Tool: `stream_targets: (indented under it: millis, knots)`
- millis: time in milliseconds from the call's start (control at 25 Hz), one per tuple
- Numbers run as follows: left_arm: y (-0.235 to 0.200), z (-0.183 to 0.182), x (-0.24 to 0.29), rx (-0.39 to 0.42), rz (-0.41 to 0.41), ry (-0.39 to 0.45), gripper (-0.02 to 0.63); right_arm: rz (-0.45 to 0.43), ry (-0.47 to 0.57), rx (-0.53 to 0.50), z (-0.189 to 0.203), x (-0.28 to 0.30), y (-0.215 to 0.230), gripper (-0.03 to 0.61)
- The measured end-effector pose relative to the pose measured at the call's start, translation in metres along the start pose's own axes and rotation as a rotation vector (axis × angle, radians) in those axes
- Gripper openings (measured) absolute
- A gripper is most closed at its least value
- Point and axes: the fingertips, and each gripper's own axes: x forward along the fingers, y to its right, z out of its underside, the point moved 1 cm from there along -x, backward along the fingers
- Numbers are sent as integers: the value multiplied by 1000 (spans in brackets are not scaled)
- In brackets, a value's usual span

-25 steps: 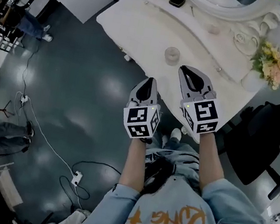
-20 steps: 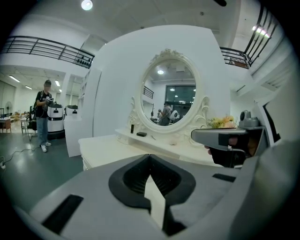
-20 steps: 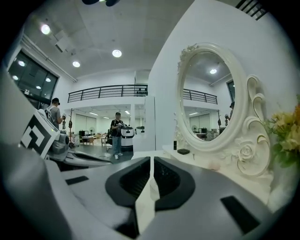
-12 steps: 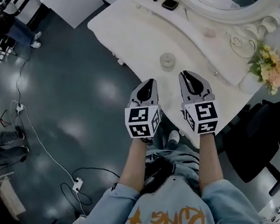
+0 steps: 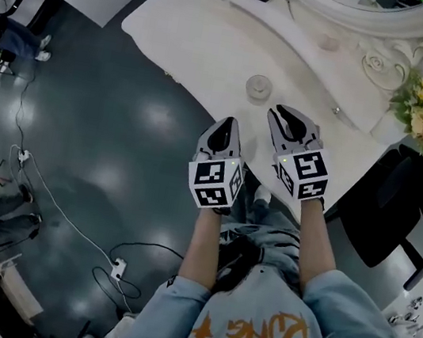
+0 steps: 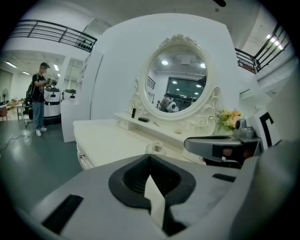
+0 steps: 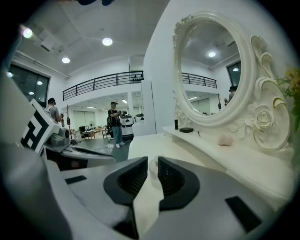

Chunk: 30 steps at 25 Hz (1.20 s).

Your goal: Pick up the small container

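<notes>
Newly ajar hand-held gripper (image 5: 284, 113), container (image 7: 153, 168) half-hidden

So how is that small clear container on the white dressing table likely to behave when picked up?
The small container looks like clear glass, so probably rigid, slippery and breakable if dropped. It looks squat and round, so it likely resists tipping on the dressing table but could roll on its side.

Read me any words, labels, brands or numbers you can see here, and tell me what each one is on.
"KUNG": orange print on the person's shirt, seen upside down in the head view; the letters beside it are partly hidden.
Marker cubes: black-and-white square patterns only, no words.
Nothing else is large or sharp enough to read.
</notes>
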Motion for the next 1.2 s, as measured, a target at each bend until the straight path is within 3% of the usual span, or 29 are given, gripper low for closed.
stream_targets:
  millis: [240, 400, 640, 1200]
  knots:
    - [-17, 7, 21, -12, 5, -36, 21, -9, -51, 26, 19, 33, 9, 180]
    - [-25, 10, 34, -10, 21, -55, 21, -38, -114, -40, 33, 56, 6, 284]
    - [-35, 12, 48, -6, 44, -88, 21, 18, -167, -58, 47, 83, 17, 306]
    - [-56, 10, 72, -4, 36, -125, 21, 30, -194, -52, 51, 123, 24, 314]
